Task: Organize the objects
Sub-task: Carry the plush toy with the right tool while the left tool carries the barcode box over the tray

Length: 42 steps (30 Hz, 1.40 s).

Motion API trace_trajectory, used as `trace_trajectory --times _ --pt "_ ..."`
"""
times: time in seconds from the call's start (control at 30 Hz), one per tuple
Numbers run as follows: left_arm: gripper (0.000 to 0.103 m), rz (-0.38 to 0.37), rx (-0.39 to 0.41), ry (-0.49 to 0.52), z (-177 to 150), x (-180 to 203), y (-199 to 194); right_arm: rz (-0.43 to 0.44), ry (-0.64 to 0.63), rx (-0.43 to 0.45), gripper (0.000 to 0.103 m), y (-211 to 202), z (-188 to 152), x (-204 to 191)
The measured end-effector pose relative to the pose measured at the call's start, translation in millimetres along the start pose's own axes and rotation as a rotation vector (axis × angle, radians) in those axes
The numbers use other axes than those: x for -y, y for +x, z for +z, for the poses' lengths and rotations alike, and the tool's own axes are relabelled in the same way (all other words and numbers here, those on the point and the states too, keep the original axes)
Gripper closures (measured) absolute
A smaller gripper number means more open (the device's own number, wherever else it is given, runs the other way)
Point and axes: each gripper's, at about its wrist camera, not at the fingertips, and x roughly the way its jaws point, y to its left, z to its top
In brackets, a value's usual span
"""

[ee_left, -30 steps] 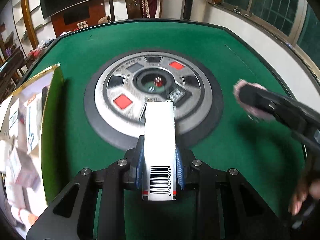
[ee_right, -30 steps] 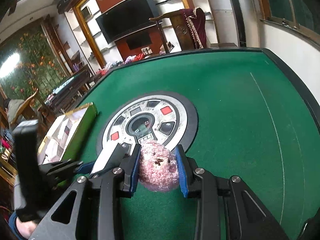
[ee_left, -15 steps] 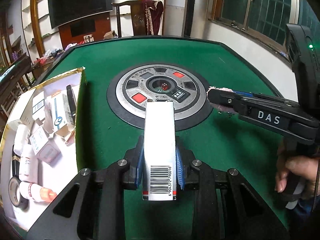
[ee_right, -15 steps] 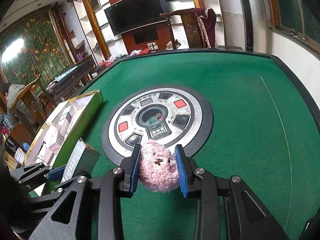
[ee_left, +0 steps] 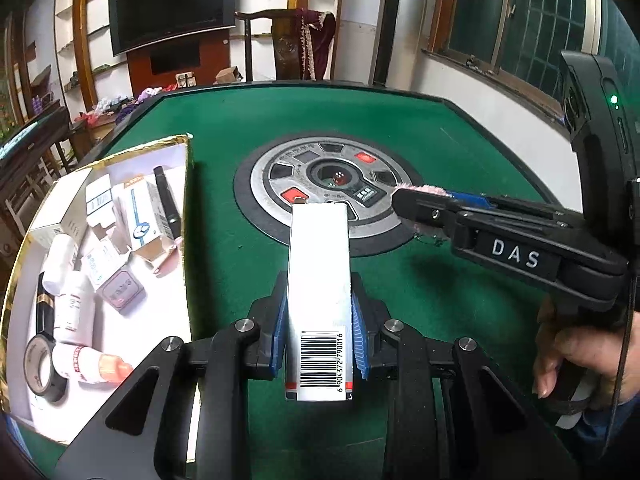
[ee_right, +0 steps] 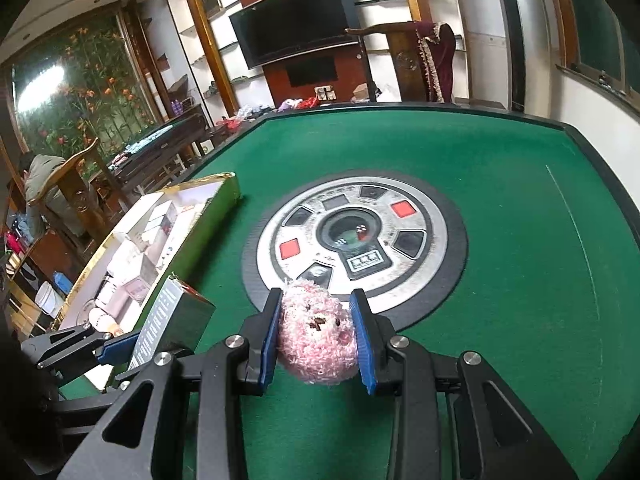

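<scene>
L gripper (ee_left: 318, 336), bottom centre of the left wrist view, is clamped on a white carton (ee_left: 320, 276): blue pads (ee_left: 279, 338) press both long sides, barcode end toward the camera, far end pointing to 12 o'clock over the green felt table (ee_left: 460, 132). Carton is lifted, not resting on the felt.

R gripper (ee_right: 318, 338), bottom centre of its own view, is clamped on a fuzzy pink knitted toy (ee_right: 318, 340) w/ a small stitched face; the pads squeeze it at 9 and 3 o'clock. In the left wrist view the same gripper comes in from 3 o'clock, a strip of pink fuzz showing at its tip, and a hand (ee_left: 580, 360) wraps its handle at about 4 o'clock.

In the right wrist view the carton and L gripper sit at 9 o'clock of the toy, near but apart.

Beyond both grippers, at 12 o'clock, is the round control panel (ee_left: 320, 176) set in the table centre: grey ring, red and dark buttons, dice under a dome in the middle.

At 9–10 o'clock in the left wrist view lies an open box (ee_left: 185, 184) w/ gold rim and white inside, on the felt just beside the L gripper. It holds small cartons, white bottles (ee_left: 74, 308), a roll of tape (ee_left: 40, 364) and a black stick-shaped item (ee_left: 166, 196).

Behind the table at 11 o'clock: a wall TV (ee_left: 172, 4); at 12, a dark wooden chair (ee_left: 296, 48) w/ maroon cloth.
</scene>
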Motion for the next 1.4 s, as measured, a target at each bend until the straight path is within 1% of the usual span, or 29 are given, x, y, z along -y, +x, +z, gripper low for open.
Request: trace_trajectory --times 0.37,0.53,0.67,0.9,1.13,1.27,1.4 --pt "0.077 -0.003 0.046 -0.045 0.2 -21.5 -28.1 0.066 0.016 0.017 0.07 -1.0 2.1 -30.7" --pt "0.077 0.006 0.052 -0.088 -3.9 -43.7 -37.7 0.095 0.007 0.017 0.07 4.5 4.5 -51.1" --pt "0.077 0.015 0.058 -0.141 -7.3 -68.8 -45.9 0.124 -0.003 0.025 0.07 7.8 9.2 -71.6" --pt "0.076 0.026 0.034 -0.22 -21.1 -107.1 -46.1 0.172 -0.045 0.008 0.07 24.1 13.9 -113.1" --pt "0.076 0.024 0.002 -0.239 -34.7 -118.5 -40.5 0.203 -0.086 -0.026 0.07 42.2 14.5 -145.6" --pt "0.076 0.035 -0.025 -0.251 -39.2 -123.6 -33.2 0.206 -0.107 -0.048 0.07 52.7 13.8 -157.8" --pt "0.076 0.044 -0.036 -0.254 -42.2 -127.9 -29.5 0.211 -0.136 -0.083 0.07 63.4 7.1 -166.1"
